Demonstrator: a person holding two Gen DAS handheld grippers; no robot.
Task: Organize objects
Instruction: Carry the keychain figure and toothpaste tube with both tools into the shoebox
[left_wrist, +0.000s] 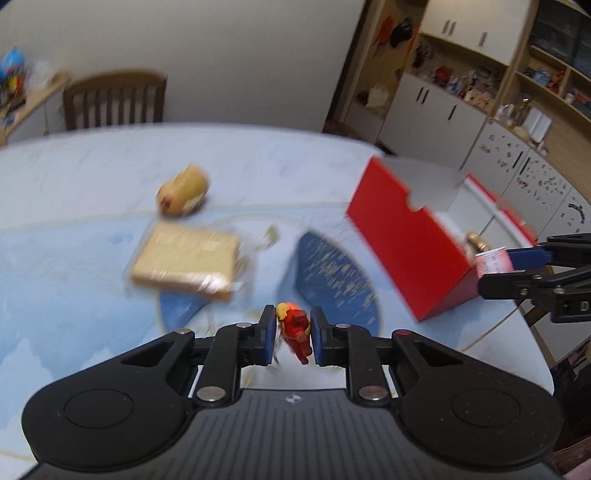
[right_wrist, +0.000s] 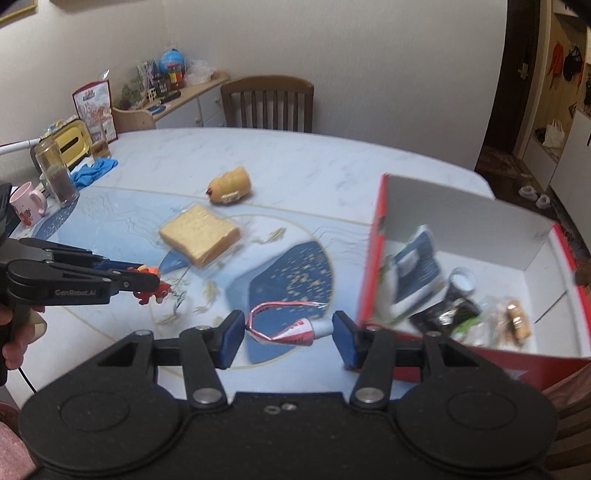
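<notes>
Left hand-held gripper (left_wrist: 293, 334): nearly closed, pads clamped on a small red toy figure (left_wrist: 295, 330) with a yellow head. Figure's long axis along the fingers, head toward the fingertips, legs back toward the gripper body. Seen from the right wrist view at the left edge, held clear above the worktop (right_wrist: 303, 162), figure (right_wrist: 153, 286) sticking out past the fingertips, a person's hand (right_wrist: 14, 341) on the grip below.

Right hand-held gripper (right_wrist: 288, 332): partly open, pads pressed on the two ends of a crumpled red-and-white tube (right_wrist: 291, 325). Tube's long axis crosswise, from pad to pad, grey cap against the right pad, flattened crimped end toward the left pad. Held above the worktop, just beside the near left corner of the red box (right_wrist: 373, 258).

Red box (left_wrist: 402, 243): open at the top, white inside, near the worktop's right edge; several packets and a small jar (right_wrist: 460, 284) blurred inside it.

Wrapped slice of bread (right_wrist: 199, 232): flat near the worktop's middle, over the pale blue printed cloth. Tan capsule-shaped toy (right_wrist: 231, 184): lying on its side just beyond the bread, long axis roughly left to right, closer to the far edge.

Pink mug (right_wrist: 27, 203), glass jars and a blue cloth (right_wrist: 94, 170): near the worktop's far left corner. Wooden chair (right_wrist: 267, 103): at the far edge.
</notes>
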